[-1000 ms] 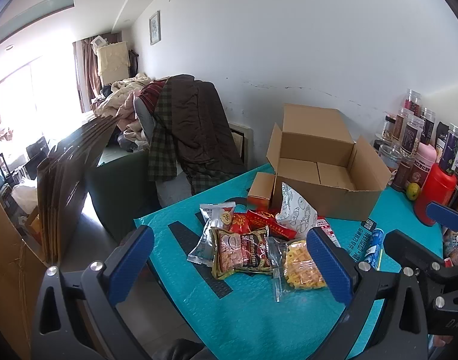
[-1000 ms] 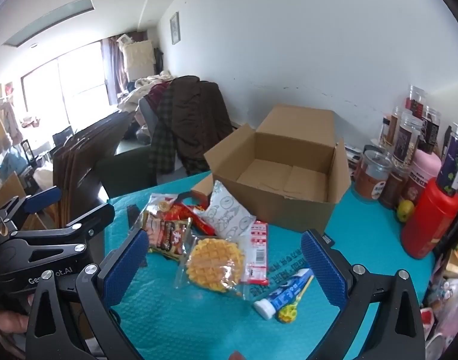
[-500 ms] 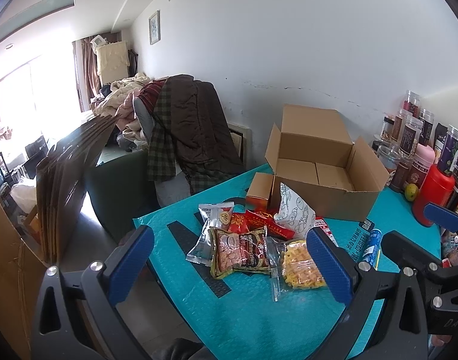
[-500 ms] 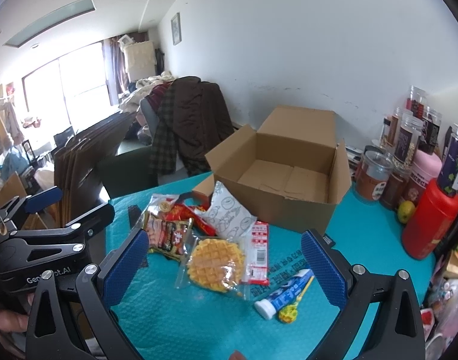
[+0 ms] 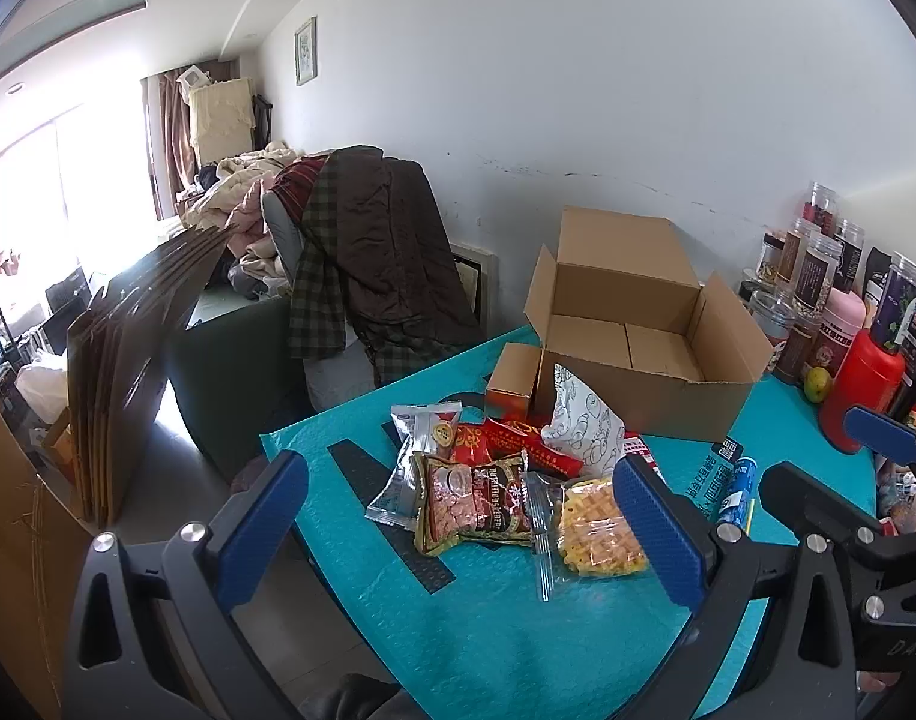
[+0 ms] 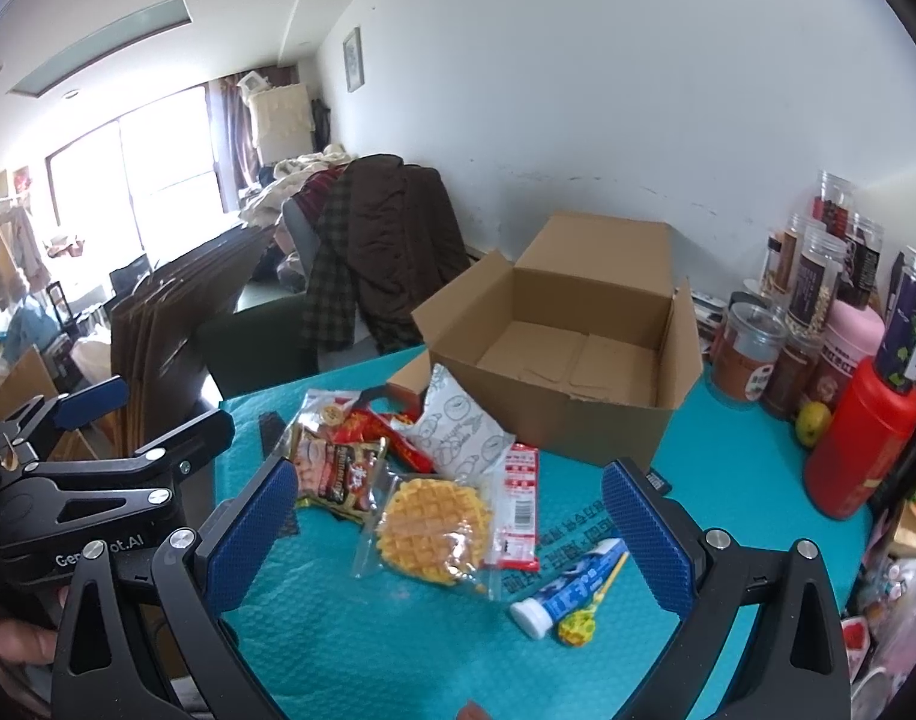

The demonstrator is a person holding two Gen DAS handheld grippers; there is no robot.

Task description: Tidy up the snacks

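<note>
While both tools hover above the teal bubble-wrap mat (image 6: 728, 480):
Left gripper (image 5: 458, 534): spread wide, empty
Right gripper (image 6: 452, 540): spread wide, empty
Writing: "Gen…ot.AI" on left tool
Clear-wrapped round waffle (image 6: 437, 531): mid-mat, between blue pads
Open brown cardboard box (image 6: 578, 348): empty, behind snacks; mat near edge bare

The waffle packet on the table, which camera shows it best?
The right wrist view: the waffle packet lies fully in sight between the open fingers of the right tool, its round grid pattern clear. In the left wrist view the same packet sits off to one side, with the blue right finger of the left tool covering its edge.
</note>
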